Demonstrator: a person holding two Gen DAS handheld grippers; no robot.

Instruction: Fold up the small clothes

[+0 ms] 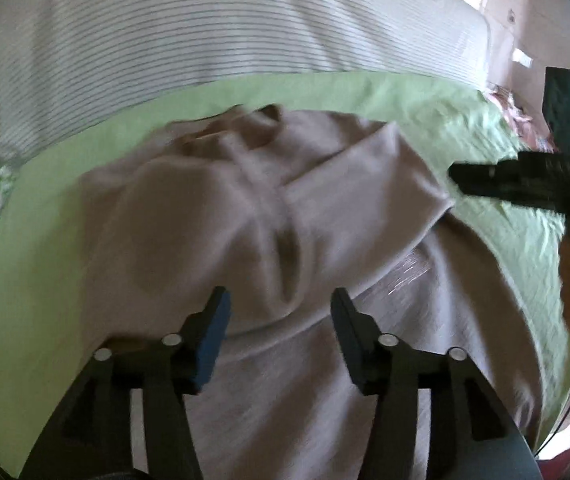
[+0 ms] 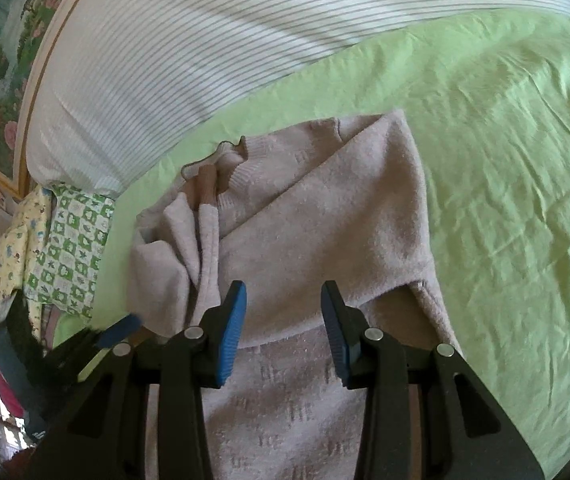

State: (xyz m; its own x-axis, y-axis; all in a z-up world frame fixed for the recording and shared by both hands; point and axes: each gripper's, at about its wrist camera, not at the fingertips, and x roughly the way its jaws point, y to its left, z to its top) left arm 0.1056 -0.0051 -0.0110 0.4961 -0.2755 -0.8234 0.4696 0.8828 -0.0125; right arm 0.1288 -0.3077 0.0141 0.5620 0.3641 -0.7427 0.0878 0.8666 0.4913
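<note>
A pale pinkish-grey knit sweater (image 1: 269,216) lies on the green bed sheet (image 1: 45,248), its sleeves folded in over the body. My left gripper (image 1: 279,304) is open and empty, hovering just above the sweater's lower body. In the right wrist view the same sweater (image 2: 325,216) shows its collar at the far end and a sleeve laid diagonally. My right gripper (image 2: 283,300) is open and empty above the sweater's middle. The right gripper also shows in the left wrist view (image 1: 461,180) at the sweater's right edge, and the left gripper's fingertip (image 2: 123,328) shows at the lower left.
A white striped duvet (image 2: 189,40) lies along the far side of the green sheet (image 2: 505,160). A green-and-white patterned pillow (image 2: 69,252) and a yellow one sit at the left. A painted picture (image 2: 1,52) hangs on the wall.
</note>
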